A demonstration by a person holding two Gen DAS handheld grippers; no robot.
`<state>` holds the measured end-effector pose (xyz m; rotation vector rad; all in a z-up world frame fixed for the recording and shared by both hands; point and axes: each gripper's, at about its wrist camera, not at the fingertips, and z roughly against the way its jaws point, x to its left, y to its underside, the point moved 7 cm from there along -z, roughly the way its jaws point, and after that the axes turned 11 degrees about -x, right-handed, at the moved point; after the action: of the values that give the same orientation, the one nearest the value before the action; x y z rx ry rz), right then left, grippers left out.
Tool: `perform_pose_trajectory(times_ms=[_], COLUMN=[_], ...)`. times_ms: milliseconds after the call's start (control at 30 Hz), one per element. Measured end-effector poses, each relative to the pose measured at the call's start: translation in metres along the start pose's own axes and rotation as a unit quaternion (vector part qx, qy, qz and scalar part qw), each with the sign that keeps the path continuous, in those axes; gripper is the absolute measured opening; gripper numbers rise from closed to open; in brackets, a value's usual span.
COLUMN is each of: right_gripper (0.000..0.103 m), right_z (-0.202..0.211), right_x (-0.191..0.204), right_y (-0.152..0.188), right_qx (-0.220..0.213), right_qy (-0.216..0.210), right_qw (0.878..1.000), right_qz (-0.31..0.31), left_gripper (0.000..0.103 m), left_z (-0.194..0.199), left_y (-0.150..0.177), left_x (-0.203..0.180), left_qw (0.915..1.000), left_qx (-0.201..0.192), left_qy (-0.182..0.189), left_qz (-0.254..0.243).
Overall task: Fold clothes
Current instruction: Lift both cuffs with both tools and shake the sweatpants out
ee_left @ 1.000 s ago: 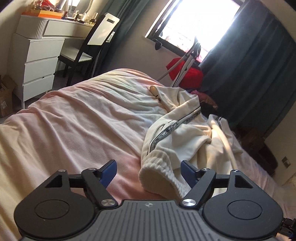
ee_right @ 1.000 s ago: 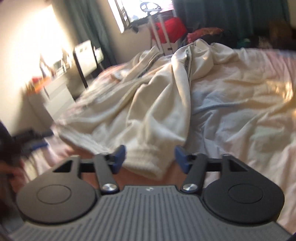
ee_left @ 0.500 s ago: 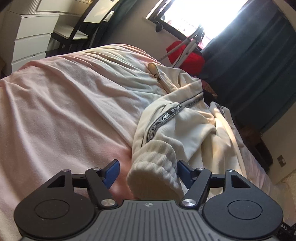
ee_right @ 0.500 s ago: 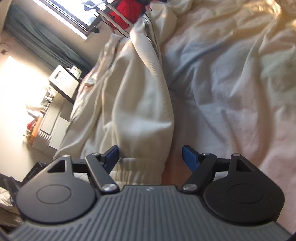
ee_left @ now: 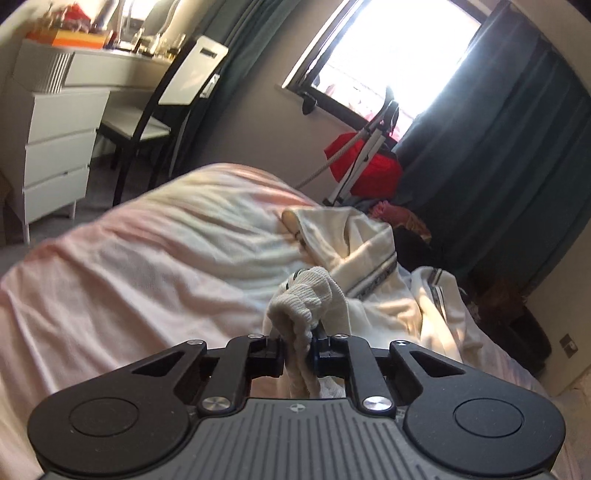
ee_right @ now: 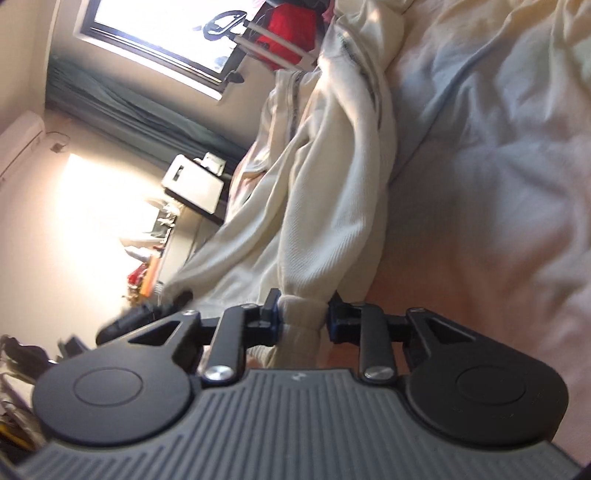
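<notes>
Both tools clamp jacket (ee_left: 373, 258) cuffs | bed (ee_left: 147, 266) | chair (ee_left: 177, 88) beyond

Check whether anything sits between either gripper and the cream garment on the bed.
Nothing visible does. The left gripper is already shut on a ribbed cuff of the cream garment, and the right gripper is shut on another ribbed cuff. Only the pink bedspread lies around it.

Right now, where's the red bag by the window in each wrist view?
Left wrist: red bag right of centre, under the window, beyond the bed.
Right wrist: red bag at top centre, right of the window.
Shared landmark: white-backed chair.
</notes>
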<state>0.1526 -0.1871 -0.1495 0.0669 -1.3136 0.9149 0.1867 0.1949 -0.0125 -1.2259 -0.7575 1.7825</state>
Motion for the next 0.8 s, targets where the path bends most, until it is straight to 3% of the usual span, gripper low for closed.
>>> perform_pose_trajectory(times_ms=[167, 300, 500, 600, 733, 800], right_gripper=[0.025, 0.025, 0.025, 0.025, 0.026, 0.028], right_z=[-0.050, -0.118, -0.239, -0.288, -0.323, -0.334], right_x=[0.064, 0.122, 0.178, 0.185, 0.181, 0.178], right_y=[0.046, 0.078, 0.119, 0.136, 0.143, 0.145], right_qx=[-0.003, 0.010, 0.057, 0.072, 0.089, 0.099], right_qy=[-0.070, -0.116, -0.142, -0.128, -0.116, -0.107], right_qw=[0.997, 0.993, 0.988, 0.989, 0.989, 0.989], right_qz=[-0.017, -0.026, -0.016, -0.003, 0.017, 0.026], left_gripper=[0.014, 0.013, 0.013, 0.014, 0.014, 0.018], left_z=[-0.040, -0.099, -0.188, -0.232, -0.275, -0.281], left_y=[-0.096, -0.136, -0.196, -0.192, -0.164, -0.154], left_x=[-0.002, 0.027, 0.070, 0.095, 0.125, 0.136], left_qw=[0.9939, 0.9879, 0.9740, 0.9743, 0.9713, 0.9762], left_qx=[-0.036, -0.042, -0.050, -0.039, -0.015, 0.000], left_qy=[-0.045, -0.088, -0.151, -0.161, -0.178, -0.168], left_qz=[-0.094, -0.121, -0.161, -0.153, -0.158, -0.137])
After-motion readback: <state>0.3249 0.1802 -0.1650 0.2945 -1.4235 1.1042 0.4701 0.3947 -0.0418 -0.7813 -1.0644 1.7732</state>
